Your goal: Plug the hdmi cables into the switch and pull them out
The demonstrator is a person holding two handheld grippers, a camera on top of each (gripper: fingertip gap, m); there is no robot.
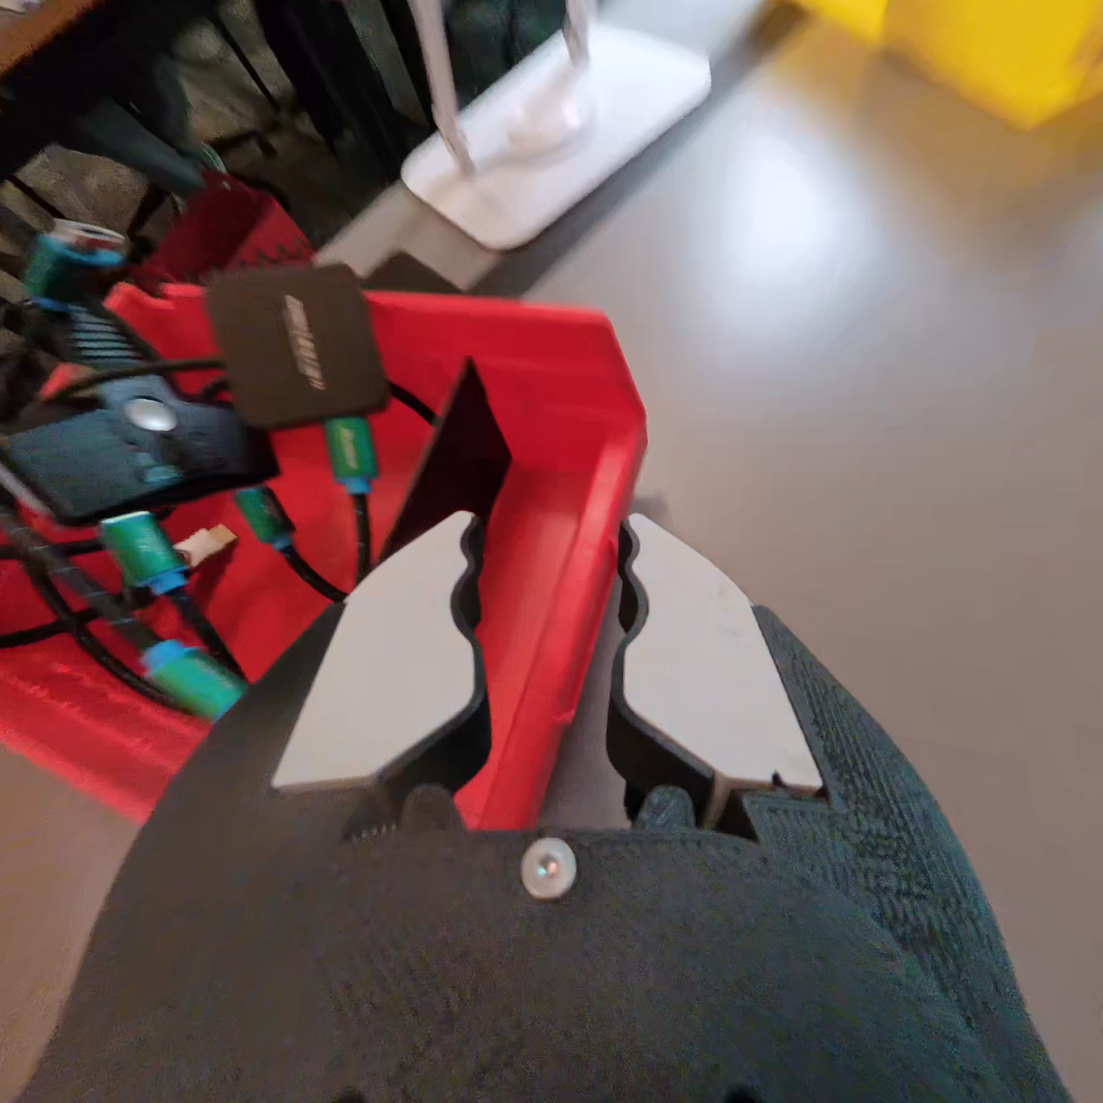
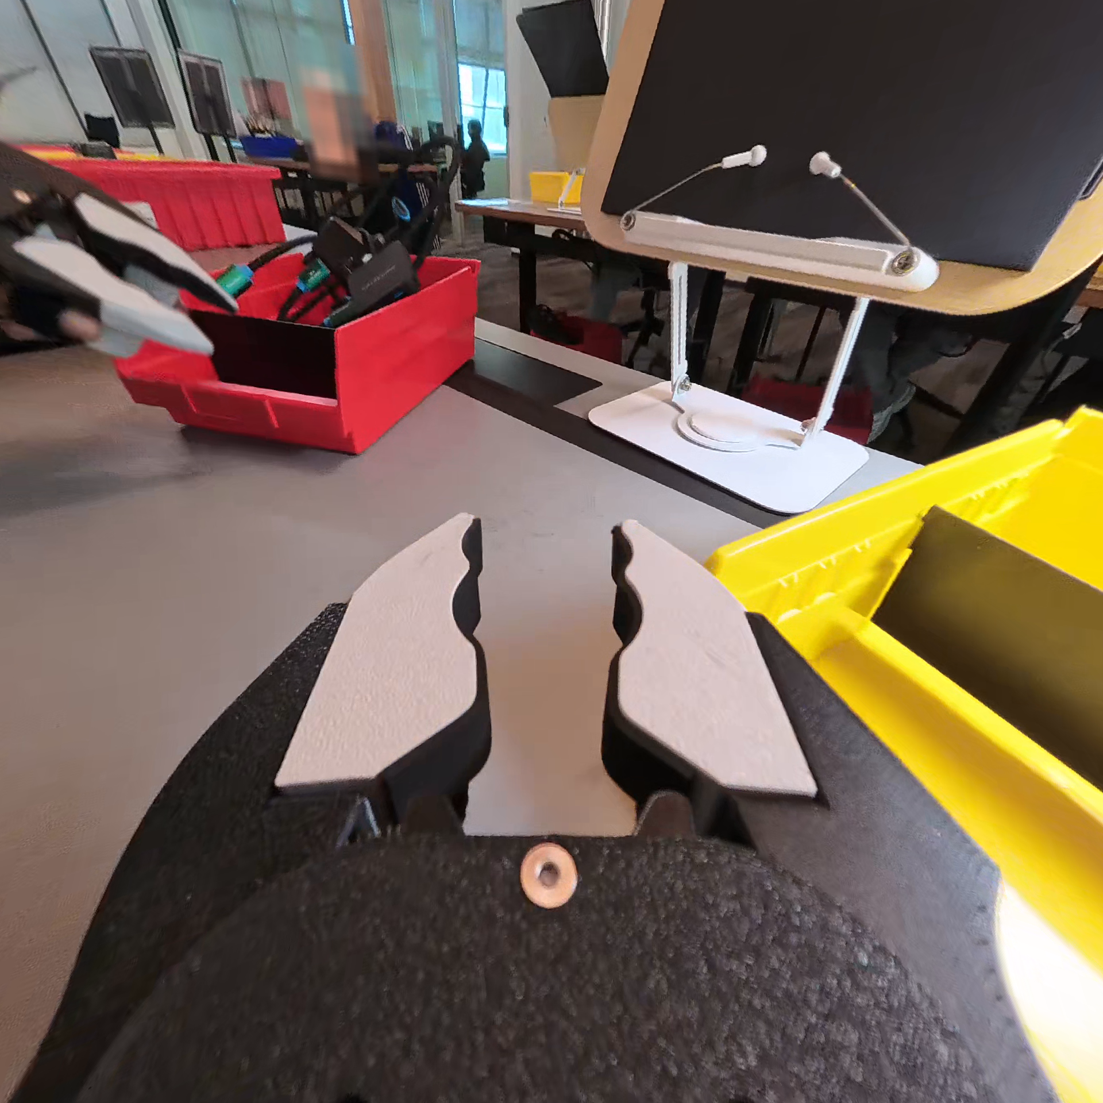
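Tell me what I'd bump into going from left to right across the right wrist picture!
Other gripper → red bin full of cables → white stand holding a dark screen → yellow bin. The camera's own gripper sits open near the bottom middle.

Switch (image 1: 296, 344) and cables (image 1: 141, 552) in left bin (image 2: 388, 358), stand (image 2: 731, 453) behind, second bin (image 2: 835, 644) right on table (image 2: 239, 567)
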